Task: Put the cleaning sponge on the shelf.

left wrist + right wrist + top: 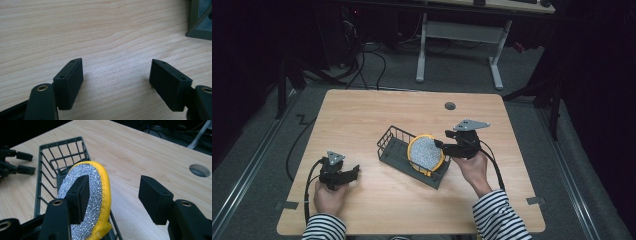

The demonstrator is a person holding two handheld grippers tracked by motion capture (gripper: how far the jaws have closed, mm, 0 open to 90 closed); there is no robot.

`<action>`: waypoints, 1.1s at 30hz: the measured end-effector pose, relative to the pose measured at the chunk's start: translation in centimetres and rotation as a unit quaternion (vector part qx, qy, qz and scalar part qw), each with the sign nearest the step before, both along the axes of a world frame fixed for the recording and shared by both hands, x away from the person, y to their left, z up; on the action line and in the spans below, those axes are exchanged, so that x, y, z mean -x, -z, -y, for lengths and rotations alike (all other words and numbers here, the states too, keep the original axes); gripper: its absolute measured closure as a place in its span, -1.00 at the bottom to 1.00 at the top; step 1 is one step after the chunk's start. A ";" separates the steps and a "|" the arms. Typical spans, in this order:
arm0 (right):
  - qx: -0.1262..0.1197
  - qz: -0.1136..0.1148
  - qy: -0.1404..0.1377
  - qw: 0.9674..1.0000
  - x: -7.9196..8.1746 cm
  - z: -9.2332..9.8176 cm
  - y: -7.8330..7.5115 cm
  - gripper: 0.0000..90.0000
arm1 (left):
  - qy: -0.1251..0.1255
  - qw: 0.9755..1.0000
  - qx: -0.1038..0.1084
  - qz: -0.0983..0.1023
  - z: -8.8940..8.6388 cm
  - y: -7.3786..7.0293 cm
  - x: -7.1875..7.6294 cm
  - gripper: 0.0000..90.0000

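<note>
High view: sponge (427, 153) against basket (388, 146) rim

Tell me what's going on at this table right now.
A person holds tongs in each hand. The right tongs stand open beside a round yellow-rimmed scouring pad, which leans upright in a dark wire basket. The left tongs rest open over bare table, holding nothing.

Open right gripper (113, 200) beside yellow-rimmed sponge (96, 195) in wire basket (60, 152)
</note>
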State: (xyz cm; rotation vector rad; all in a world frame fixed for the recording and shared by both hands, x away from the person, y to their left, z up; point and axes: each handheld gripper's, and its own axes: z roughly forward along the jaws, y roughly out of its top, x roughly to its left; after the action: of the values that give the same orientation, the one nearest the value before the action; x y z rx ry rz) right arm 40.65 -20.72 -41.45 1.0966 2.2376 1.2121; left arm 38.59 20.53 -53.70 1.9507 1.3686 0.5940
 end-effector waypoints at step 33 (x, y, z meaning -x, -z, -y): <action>-0.026 0.031 0.085 0.996 1.8 8.4 -2.6 0.01 | -0.001 1.000 0.001 0.000 0.0 0.0 0.0 -0.38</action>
State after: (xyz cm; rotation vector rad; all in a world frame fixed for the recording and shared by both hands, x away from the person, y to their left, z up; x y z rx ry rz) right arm 38.82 -29.13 -38.82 1.2241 2.0325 1.2210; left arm 38.62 20.53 -53.70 1.9482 1.3711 0.5947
